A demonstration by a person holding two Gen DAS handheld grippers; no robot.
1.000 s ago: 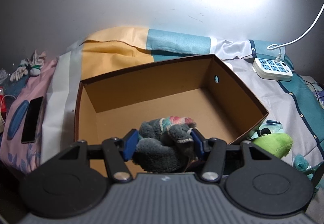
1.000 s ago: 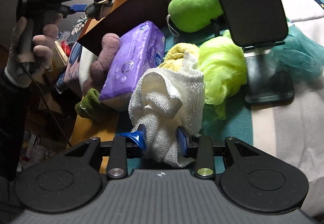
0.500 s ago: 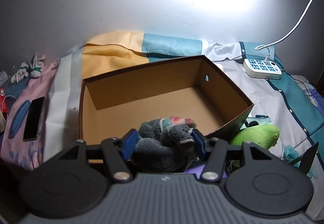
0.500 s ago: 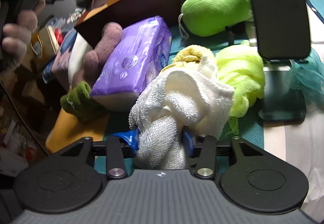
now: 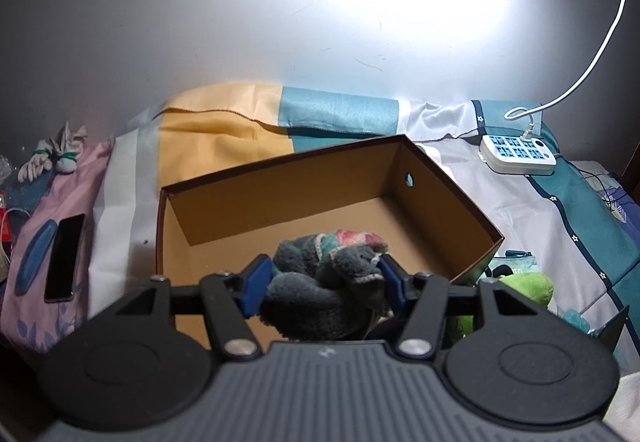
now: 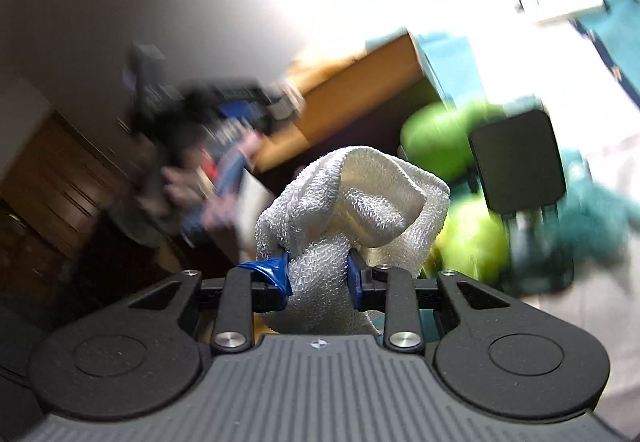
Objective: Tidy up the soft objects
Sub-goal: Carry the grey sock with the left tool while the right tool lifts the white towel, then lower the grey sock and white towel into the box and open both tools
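Since a second ago your right gripper has carried the white knitted towel up off the bed, and its jaws are closing, squeezing the towel's lower fold between the blue pads. Beyond it, blurred, lie a green plush toy and a black phone stand. Your left gripper holds steady, jaws about half open, clamped on the grey fleece bundle with a floral patch, just above the near edge of the open brown cardboard box.
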